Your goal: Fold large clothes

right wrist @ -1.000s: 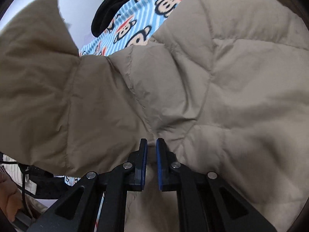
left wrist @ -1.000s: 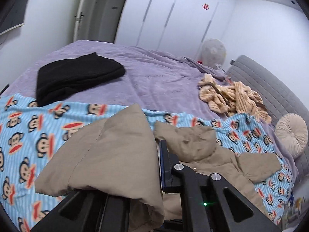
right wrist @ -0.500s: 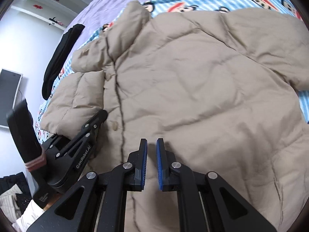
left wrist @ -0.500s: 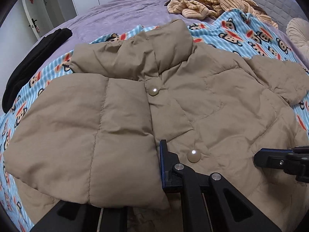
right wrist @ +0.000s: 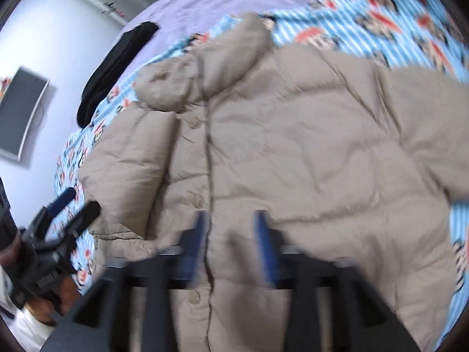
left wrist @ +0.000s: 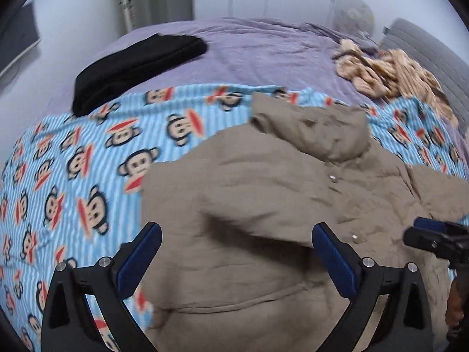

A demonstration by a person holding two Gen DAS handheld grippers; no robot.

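Note:
A beige puffer jacket [left wrist: 293, 205] lies front up on a blue monkey-print blanket [left wrist: 73, 182], collar away from me, buttons down the middle. My left gripper [left wrist: 236, 252] is open and empty above its left sleeve side. My right gripper [right wrist: 230, 234] is open and empty, blurred, above the button line of the jacket [right wrist: 293, 146]. The right gripper also shows at the right edge of the left wrist view [left wrist: 433, 237]. The left gripper shows at the left edge of the right wrist view [right wrist: 70, 208].
A folded black garment [left wrist: 132, 64] lies on the purple bedspread [left wrist: 263, 50] behind the blanket. A striped tan garment [left wrist: 390, 73] is heaped at the far right near the grey headboard [left wrist: 425, 47]. A wall screen [right wrist: 20, 117] hangs at left.
Both grippers have opened and let go of the jacket. The jacket now lies spread on the blanket, and both grippers have drawn back from it.

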